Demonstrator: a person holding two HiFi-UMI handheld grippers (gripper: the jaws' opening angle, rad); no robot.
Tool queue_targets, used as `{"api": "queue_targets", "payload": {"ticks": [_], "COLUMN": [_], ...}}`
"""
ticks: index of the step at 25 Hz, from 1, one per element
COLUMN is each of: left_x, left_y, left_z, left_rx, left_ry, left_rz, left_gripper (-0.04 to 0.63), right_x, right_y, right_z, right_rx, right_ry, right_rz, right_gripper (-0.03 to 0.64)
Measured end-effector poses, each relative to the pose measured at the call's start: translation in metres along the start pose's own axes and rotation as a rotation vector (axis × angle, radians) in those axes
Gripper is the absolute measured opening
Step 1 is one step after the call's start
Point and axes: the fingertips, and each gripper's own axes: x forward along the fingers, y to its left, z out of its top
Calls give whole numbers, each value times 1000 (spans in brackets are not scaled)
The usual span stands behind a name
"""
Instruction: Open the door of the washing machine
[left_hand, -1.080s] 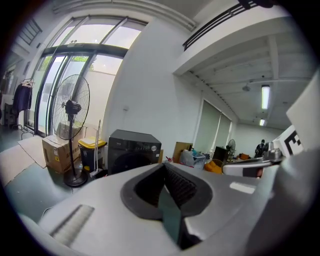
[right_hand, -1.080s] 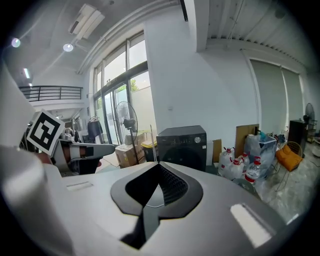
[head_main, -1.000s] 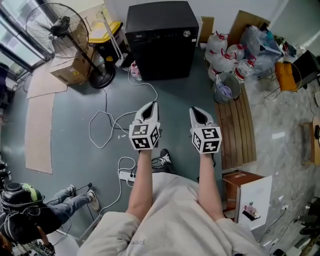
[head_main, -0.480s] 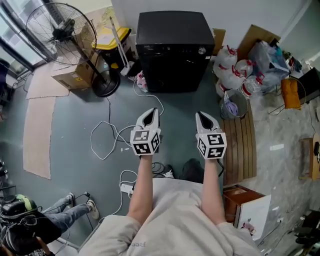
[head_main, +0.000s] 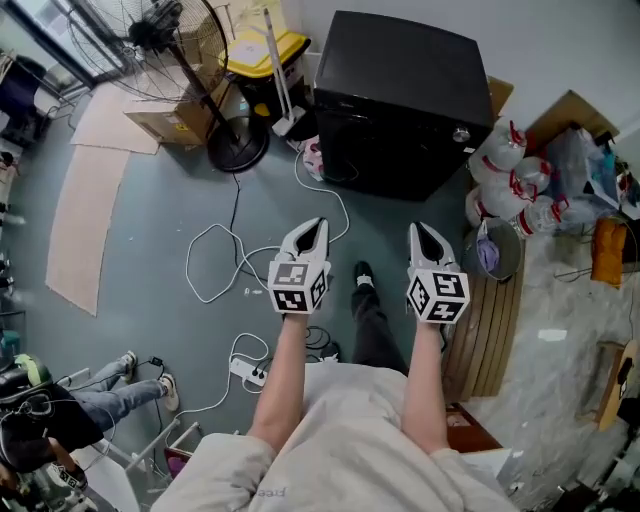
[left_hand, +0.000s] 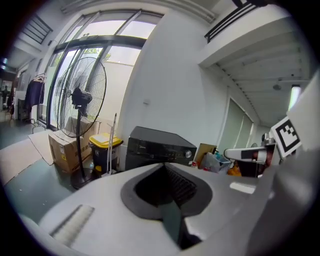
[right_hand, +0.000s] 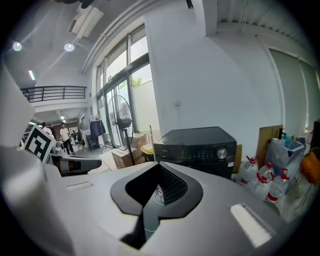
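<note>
**Ana:** What could trip the person up here?

**Ben:** The washing machine (head_main: 400, 100) is well ahead of both tools, so there is floor to cross first. Water bottles (head_main: 500, 180) crowd its right side, and a white cable (head_main: 189, 265) loops over the floor in front of it and to its left. The person's foot (head_main: 362, 275) is already near that cable. A snag or a stumble looks like the main risk.

**Ana:** And the tools?

**Ben:** The left tool (head_main: 312, 230) and the right tool (head_main: 425, 236) both have their jaws pressed together on nothing. If they arrive like that, they would only knock against the door instead of taking hold of it. A careless reach could also nudge the knob (head_main: 460, 133) on the panel.

**Ana:** Which way does the machine face?

**Ben:** It stands upright on the floor with its back toward the wall. Its control strip and front face the person. It is boxy (nearly a cube), so its long axis is probably vertical. Where the door sits can't be made out from here.
</note>
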Motion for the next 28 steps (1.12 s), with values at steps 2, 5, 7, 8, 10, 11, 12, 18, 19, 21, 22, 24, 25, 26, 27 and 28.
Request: {"api": "queue_targets", "payload": {"ticks": [2, 5, 7, 8, 10, 11, 12, 18, 19, 21, 22, 24, 25, 26, 27, 28], "left_x": [27, 65, 89, 100, 125, 137, 148, 209, 218, 235, 243, 257, 264, 270, 277, 284], "left_y": [15, 38, 51, 57, 69, 73, 74, 98, 101, 107, 111, 120, 125, 129, 133, 136], "left_z": [-3, -11, -18, -21, -27, -31, -37, -64, -72, -85, -89, -96, -98, -100, -101, -103], "left_rx": [-32, -97, -112, -115, -120, -125, -135, -136, -132, -130, -127, -107, -91, -72, -55, -42], "left_ry": [10, 34, 56, 64, 75, 82, 86, 71, 78, 81, 76, 60, 48, 36, 23, 12], "left_rz": [31, 86, 110, 116, 120, 121, 121, 108, 108, 109, 107, 91, 76, 58, 40, 23], "left_gripper": [57, 57, 57, 57, 57, 57, 57, 57, 57, 57, 57, 57, 57, 57, 57, 57], "right_x": [37, 91, 128, 146, 182, 196, 206, 264, 274, 293, 303, 322, 331, 339, 346, 353], "right_y": [-11, -21, -24, -24, -23, -22, -22, -21, -23, -27, -30, -32, -31, -29, -26, -24], "right_z": [1, 2, -3, -7, -15, -18, -20, -30, -37, -51, -60, -78, -86, -94, -100, -105], "right_rx": [9, 12, -9, -27, -73, -102, -133, -382, -437, -532, -572, -653, -699, -749, -800, -850], "right_ry": [23, 65, 97, 115, 150, 168, 182, 217, 228, 251, 267, 301, 318, 336, 352, 366], "right_rz": [37, 113, 156, 177, 218, 242, 267, 379, 393, 412, 417, 422, 424, 427, 431, 435], "right_gripper": [0, 0, 0, 0, 0, 0, 0, 0, 0, 2, 2, 2, 2, 2, 2, 2]}}
